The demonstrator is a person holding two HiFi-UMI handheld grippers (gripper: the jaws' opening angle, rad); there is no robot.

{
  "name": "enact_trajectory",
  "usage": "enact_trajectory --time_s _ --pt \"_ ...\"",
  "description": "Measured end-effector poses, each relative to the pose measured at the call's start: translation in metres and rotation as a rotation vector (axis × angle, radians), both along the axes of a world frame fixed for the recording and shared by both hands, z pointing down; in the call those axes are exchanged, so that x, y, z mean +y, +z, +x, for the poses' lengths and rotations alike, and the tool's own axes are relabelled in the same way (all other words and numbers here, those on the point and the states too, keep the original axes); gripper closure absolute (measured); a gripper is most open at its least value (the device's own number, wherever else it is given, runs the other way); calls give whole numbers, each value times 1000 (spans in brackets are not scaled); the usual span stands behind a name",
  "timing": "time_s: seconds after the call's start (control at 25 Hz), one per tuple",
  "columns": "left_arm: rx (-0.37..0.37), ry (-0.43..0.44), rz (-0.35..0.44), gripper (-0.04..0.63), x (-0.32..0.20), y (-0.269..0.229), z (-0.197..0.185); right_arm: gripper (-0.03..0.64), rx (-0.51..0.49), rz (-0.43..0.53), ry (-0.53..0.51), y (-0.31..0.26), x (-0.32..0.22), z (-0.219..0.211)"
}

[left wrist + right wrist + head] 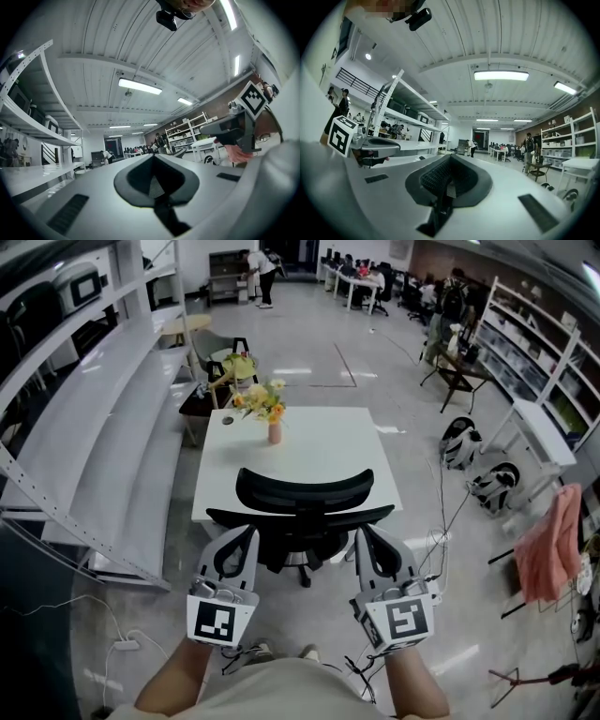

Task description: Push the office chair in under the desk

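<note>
In the head view a black office chair [302, 512] stands with its back toward me, its seat partly under the white desk [328, 460]. My left gripper [247, 534] reaches level to the left end of the backrest, and my right gripper [364, 534] to the right end. I cannot tell whether either touches the chair. Both are shut with nothing between the fingers. The left gripper view shows its own closed jaws [154, 158] and the right gripper [236, 131] beside them. The right gripper view shows closed jaws [449, 158] and the left gripper [363, 146]. The chair is hidden in both gripper views.
A vase of flowers [272, 423] stands on the desk's far left part. Long white shelves [103, 437] run along the left. A power strip [126, 645] and cables lie on the floor near my feet. A pink cloth [548, 542] hangs at the right, beyond white machines [459, 442].
</note>
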State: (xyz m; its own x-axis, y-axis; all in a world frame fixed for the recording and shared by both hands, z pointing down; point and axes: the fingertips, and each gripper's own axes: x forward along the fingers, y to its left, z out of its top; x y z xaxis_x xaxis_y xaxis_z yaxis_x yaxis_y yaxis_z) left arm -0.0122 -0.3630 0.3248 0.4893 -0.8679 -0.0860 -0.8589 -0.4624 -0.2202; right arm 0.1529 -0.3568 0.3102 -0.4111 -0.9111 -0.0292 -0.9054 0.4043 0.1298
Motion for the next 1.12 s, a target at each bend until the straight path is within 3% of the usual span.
enact_trajectory --time_s 0.32,1.12 --pt "-11 -9 -32 589 3 17 -3 612 10 -42 -32 18 1 -7" --pt "-21 32 -27 589 9 14 -2 611 36 -69 -80 26 8 -24"
